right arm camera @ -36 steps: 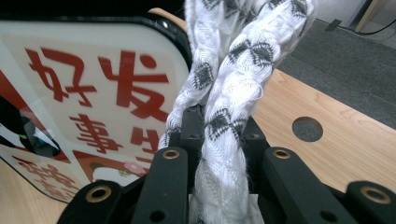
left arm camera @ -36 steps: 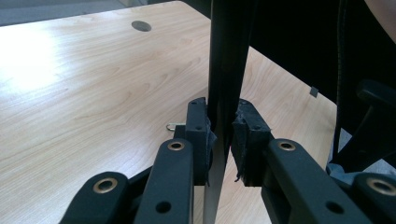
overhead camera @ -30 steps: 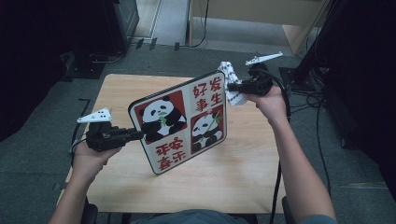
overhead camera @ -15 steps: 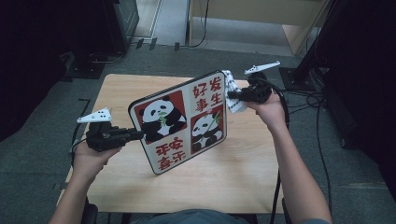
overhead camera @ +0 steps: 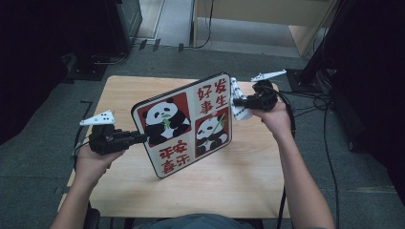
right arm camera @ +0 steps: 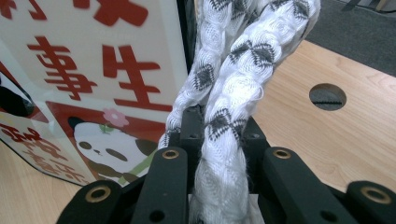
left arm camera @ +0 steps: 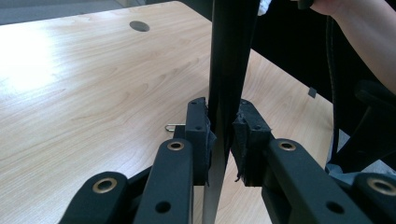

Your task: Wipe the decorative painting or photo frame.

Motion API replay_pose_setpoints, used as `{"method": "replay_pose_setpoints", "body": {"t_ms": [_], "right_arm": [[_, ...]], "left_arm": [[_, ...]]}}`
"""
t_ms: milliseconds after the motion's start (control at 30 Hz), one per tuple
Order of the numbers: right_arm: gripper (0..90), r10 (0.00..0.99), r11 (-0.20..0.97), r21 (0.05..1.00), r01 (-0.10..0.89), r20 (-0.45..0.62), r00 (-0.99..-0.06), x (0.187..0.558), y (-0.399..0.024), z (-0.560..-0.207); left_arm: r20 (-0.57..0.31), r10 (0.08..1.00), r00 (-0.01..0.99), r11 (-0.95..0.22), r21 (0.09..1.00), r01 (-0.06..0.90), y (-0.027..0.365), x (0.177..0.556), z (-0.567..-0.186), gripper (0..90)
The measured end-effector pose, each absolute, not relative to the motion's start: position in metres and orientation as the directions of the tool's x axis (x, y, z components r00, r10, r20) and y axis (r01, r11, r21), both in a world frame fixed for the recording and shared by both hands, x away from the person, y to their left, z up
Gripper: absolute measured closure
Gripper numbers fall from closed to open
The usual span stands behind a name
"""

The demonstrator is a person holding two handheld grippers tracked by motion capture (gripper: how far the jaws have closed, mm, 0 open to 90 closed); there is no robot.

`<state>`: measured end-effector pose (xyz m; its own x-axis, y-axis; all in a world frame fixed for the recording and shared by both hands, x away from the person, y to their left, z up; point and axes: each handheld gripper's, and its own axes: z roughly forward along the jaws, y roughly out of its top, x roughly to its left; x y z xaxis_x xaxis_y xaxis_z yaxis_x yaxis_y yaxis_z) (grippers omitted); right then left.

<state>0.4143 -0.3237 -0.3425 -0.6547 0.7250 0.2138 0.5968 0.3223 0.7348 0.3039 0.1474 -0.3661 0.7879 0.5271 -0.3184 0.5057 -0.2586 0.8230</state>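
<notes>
Panda board: we hold the panda board [overhead camera: 184, 125] up off the surface [overhead camera: 239, 186], tilted, its printed face with red characters and two pandas turned up toward the high view. It hangs between our two hands, over the middle of the surface.

Cloth: a white cloth [right arm camera: 224, 93] with a dark diamond pattern, bunched into a twisted wad, sits at the board's upper right edge, touching or just beside the rim. Whether it presses on the printed face we cannot tell.

Left gripper: the left gripper [overhead camera: 138, 138] has its fingers [left arm camera: 198, 135] clamped on the board's left edge; in the left gripper view the dark thin edge runs straight up between the pads.

Right gripper: the right gripper [overhead camera: 239, 101] has its fingers [right arm camera: 191, 126] clamped on the cloth, which bulges out above them.

Step in hand: we judge this to be wiping the board with the cloth, starting at the top right corner.

Doing it well: we should keep the left grip firm and steady, since a thin edge can pivot between the pads once the cloth pushes on it. The right hand should lay the wad flat on the face and stroke with light pressure, toward the held edge, not away from it.

Surface: pale wood, with a round cable hole [right arm camera: 327, 96] near the far side.

Surroundings: dark floor and cables [overhead camera: 334, 143] lie beyond the surface.
</notes>
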Motion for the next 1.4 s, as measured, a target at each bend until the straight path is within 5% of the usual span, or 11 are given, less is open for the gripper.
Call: {"method": "replay_pose_setpoints", "body": {"t_ms": [1400], "right_arm": [[78.1, 0.748, 0.307, 0.712, 0.631, 0.229, -0.623, 0.395, -0.330, -0.407]], "left_arm": [[-0.313, 0.529, 0.789, -0.276, 0.815, 0.509, 0.142, 0.303, -0.368, 77.9]]}}
